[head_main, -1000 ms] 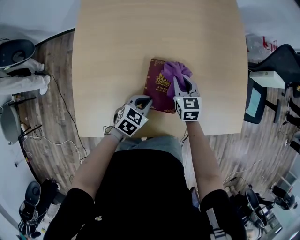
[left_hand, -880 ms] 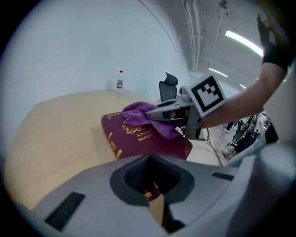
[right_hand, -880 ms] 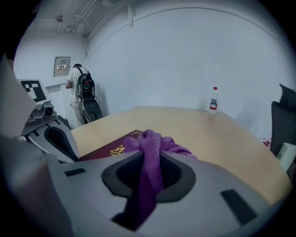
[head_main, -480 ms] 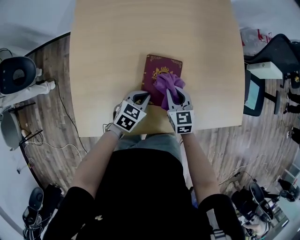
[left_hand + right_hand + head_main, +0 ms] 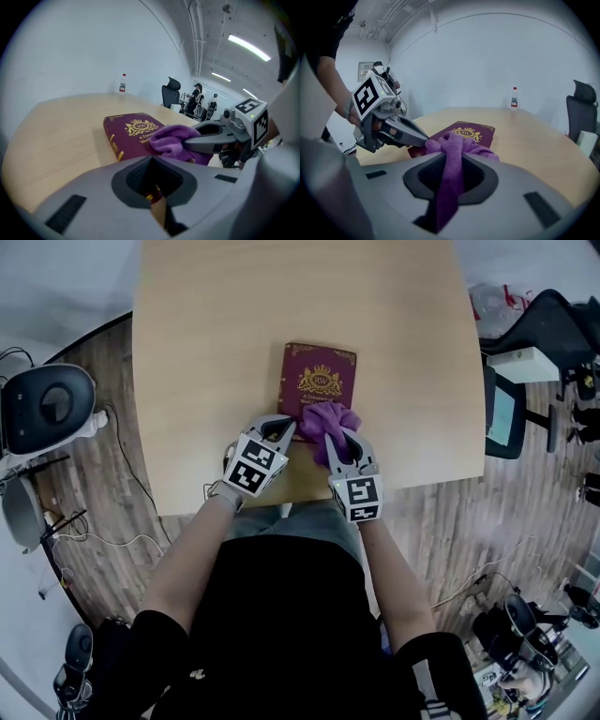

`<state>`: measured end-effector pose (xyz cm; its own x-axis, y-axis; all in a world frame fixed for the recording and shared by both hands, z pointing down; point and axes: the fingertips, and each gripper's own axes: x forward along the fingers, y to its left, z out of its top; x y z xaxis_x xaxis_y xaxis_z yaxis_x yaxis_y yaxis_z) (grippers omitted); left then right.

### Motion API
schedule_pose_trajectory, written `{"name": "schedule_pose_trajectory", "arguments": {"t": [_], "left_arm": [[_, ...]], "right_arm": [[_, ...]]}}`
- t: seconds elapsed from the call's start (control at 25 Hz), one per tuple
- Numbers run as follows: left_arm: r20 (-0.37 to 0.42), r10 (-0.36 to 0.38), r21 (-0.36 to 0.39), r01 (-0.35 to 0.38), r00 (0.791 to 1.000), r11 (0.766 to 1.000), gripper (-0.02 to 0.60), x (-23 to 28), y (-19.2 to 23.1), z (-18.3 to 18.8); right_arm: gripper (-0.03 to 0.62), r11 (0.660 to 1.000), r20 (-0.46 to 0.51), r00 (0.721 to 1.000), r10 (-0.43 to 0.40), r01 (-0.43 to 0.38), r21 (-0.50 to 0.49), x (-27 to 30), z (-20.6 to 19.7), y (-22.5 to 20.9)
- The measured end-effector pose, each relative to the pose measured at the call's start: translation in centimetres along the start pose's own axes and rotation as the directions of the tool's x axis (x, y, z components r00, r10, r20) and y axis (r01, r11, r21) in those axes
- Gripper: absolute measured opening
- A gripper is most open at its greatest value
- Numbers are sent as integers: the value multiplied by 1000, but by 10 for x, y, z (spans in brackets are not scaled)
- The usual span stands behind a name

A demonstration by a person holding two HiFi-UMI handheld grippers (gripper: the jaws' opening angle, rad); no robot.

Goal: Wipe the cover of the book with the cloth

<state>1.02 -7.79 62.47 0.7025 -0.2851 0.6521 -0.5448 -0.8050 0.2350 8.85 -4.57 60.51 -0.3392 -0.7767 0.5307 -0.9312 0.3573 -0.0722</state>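
Left gripper view: book (image 5: pixel 133 132), gilt spine

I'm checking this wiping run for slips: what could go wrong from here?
The left gripper pinches only the near corner of the book, so the book may pivot under wiping strokes. The cloth is bunched in the right gripper, with a narrow strip between its jaws; it might pull out.

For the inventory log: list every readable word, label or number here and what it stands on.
"RW": in the gold crest on the book cover.
"A Treas..." and "Worl...": title lines under the crest, the rest hidden by the cloth.
Gilt print on the book's spine and the bottle label: too small to read.
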Motion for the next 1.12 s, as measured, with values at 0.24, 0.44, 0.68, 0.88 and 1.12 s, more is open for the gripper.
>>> {"name": "schedule_pose_trajectory", "arguments": {"t": [0.24, 0.44, 0.68, 0.88, 1.12], "left_arm": [[1, -1, 17, 1, 1000, 1000, 20, -2, -2, 3], [11, -2, 18, 2, 1000, 1000, 20, 1, -1, -1], [5, -4, 17, 4, 1000, 1000, 18, -2, -3, 1], [11, -6, 27, 6, 1000, 1000, 20, -3, -4, 4], [14, -8, 21, 8, 1000, 1000, 20, -2, -4, 4]], "right_arm": [[78, 999, 29, 999, 14, -15, 28, -14, -11, 19], [78, 999, 18, 1000, 15, -16, 39, -19, -15, 25], [78, 998, -17, 999, 50, -50, 37, -15, -14, 23], [78, 996, -47, 996, 75, -73, 58, -8, -9, 18], [78, 996, -100, 993, 61, -54, 76, 8, -3, 7]]}}
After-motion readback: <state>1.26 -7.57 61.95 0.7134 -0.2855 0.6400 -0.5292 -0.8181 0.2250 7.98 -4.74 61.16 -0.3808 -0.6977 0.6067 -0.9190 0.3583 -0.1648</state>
